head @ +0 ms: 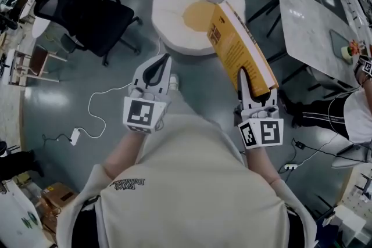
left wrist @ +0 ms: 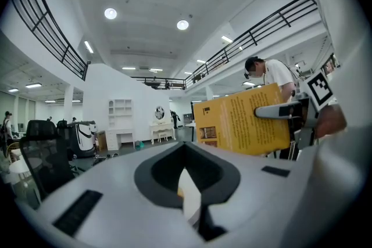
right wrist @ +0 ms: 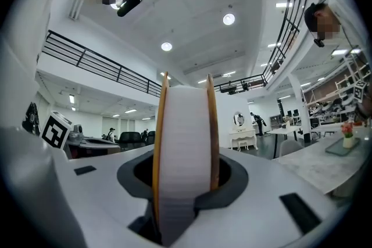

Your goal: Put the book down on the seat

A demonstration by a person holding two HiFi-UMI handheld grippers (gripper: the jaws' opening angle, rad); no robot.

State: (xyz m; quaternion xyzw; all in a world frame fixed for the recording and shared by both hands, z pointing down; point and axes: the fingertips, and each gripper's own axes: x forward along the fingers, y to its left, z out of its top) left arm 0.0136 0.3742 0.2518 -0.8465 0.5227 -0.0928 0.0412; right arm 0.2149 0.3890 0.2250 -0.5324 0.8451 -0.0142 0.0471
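A thick yellow book (head: 241, 49) is held up in the air, slanting over the right side of the seat (head: 174, 20), a white flower-shaped pouf with a yellow centre on the floor ahead. My right gripper (head: 247, 83) is shut on the book's near end. In the right gripper view the white page block (right wrist: 185, 142) stands upright between the jaws. To the left, my left gripper (head: 163, 64) is shut and holds nothing, short of the seat. The left gripper view shows the book (left wrist: 241, 125) and the right gripper (left wrist: 290, 110) to its right.
A black office chair (head: 87, 9) stands left of the seat. A marble-topped table (head: 317, 32) is at the right, and a person (head: 343, 113) sits beyond it. A white cable with an adapter (head: 75, 136) lies on the grey floor, with a cardboard box (head: 55, 197) at lower left.
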